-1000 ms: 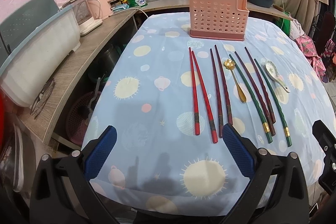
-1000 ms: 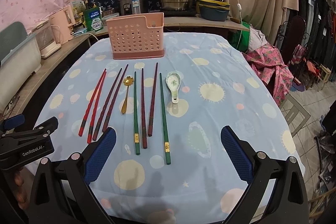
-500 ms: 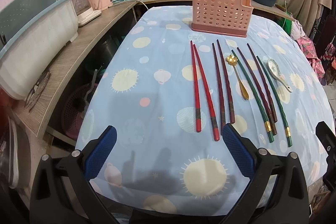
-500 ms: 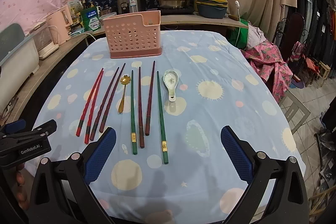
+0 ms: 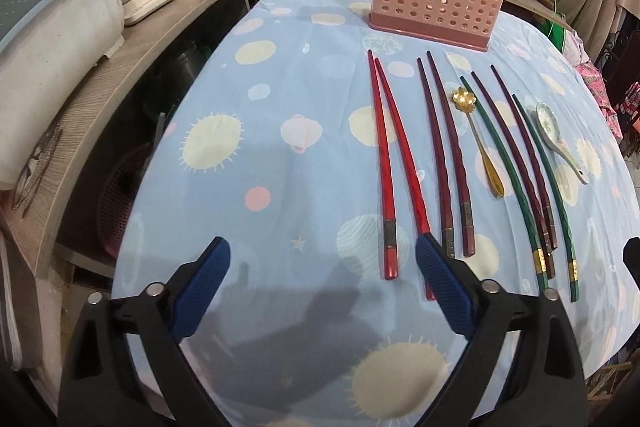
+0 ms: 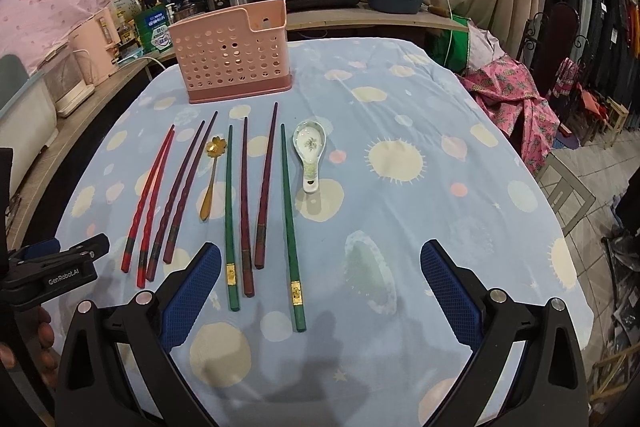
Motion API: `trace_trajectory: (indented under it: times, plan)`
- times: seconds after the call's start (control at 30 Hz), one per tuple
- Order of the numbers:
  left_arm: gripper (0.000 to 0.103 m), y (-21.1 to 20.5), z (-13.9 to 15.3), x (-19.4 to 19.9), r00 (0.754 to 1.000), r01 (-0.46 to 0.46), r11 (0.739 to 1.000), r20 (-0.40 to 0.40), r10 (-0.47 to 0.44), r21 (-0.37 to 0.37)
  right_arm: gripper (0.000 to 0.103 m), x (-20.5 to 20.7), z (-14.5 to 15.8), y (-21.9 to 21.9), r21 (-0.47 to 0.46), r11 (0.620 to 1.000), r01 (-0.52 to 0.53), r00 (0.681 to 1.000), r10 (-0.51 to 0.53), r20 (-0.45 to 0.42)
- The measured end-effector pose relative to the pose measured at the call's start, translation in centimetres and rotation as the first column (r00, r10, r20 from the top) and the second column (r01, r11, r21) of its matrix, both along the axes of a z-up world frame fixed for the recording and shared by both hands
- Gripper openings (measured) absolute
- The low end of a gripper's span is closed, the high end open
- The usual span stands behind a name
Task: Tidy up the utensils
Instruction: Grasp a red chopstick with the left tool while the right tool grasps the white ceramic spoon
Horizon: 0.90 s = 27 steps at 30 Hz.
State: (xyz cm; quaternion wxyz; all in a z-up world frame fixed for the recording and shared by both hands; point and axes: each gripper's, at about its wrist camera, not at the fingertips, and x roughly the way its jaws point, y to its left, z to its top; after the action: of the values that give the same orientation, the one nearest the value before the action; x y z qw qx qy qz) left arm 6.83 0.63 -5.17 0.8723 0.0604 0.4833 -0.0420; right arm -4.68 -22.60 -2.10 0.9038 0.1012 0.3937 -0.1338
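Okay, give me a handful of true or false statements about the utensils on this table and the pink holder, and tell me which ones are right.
1. The pink holder stands upright at the far end of the table. True.
2. The gold spoon is already inside the holder. False: it lies on the tablecloth among the chopsticks.
3. The ceramic spoon lies at the right end of the row in the right wrist view. True.
4. The two red chopsticks lie between the green chopsticks. False: they lie at the left end of the row.
5. The left gripper holds a chopstick. False: its jaws are closing, with nothing between them.
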Motion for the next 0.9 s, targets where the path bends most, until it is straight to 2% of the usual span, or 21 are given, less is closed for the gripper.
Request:
trace_trajectory:
  times: [0.1,0.2,0.3,0.4,0.5,0.57,0.7,0.77,0.83,0.9]
  plan:
    - [0.079,-0.3,-0.8,0.7,1.0,0.007,1.0,-0.027,-0.007,-0.005,0.096,1.1,-0.6,-0.7,0.02,1.0,0.008,1.0,-0.008,-0.01]
    - [0.069,-0.8,-1.6,1.2,0.998,0.021,1.0,-0.054,-0.022,-0.009,0.092,2.6,-1.5,-1.7,0.065,0.998,0.018,0.999,-0.016,-0.029]
    - [0.061,-1.1,-2.1,1.5,0.997,0.027,1.0,-0.071,-0.028,-0.014,0.081,4.2,-2.0,-2.5,0.114,0.993,0.023,0.999,-0.02,-0.033]
    - [0.059,-1.0,-2.3,1.8,0.996,0.034,0.999,-0.083,-0.037,-0.037,0.069,5.8,-2.2,-3.0,0.138,0.99,0.023,1.0,-0.02,-0.024]
    - [0.05,-1.1,-2.7,2.0,0.994,0.039,0.998,-0.099,-0.044,-0.05,0.055,7.4,-2.6,-3.4,0.139,0.99,0.02,0.999,-0.016,-0.029]
    - [0.05,-1.1,-2.8,2.0,0.994,0.042,0.998,-0.095,-0.047,-0.047,0.043,8.4,-3.1,-3.9,0.164,0.986,0.022,0.999,-0.016,-0.037]
    - [0.047,-0.9,-2.8,2.1,0.995,0.047,0.997,-0.088,-0.052,-0.057,0.031,9.7,-4.4,-4.8,0.2,0.979,0.037,0.998,-0.026,-0.059]
    - [0.045,-0.7,-2.8,2.3,0.995,0.049,0.997,-0.086,-0.054,-0.062,0.021,10.2,-5.0,-4.9,0.216,0.976,0.033,0.997,-0.017,-0.075]
    - [0.043,-0.5,-2.8,2.2,0.995,0.047,0.996,-0.084,-0.053,-0.07,0.016,10.6,-5.7,-5.0,0.235,0.972,0.029,0.996,-0.008,-0.089]
    - [0.039,-0.3,-2.7,2.3,0.995,0.046,0.996,-0.082,-0.052,-0.078,0.015,10.7,-6.3,-5.0,0.259,0.966,0.028,0.996,-0.004,-0.094]
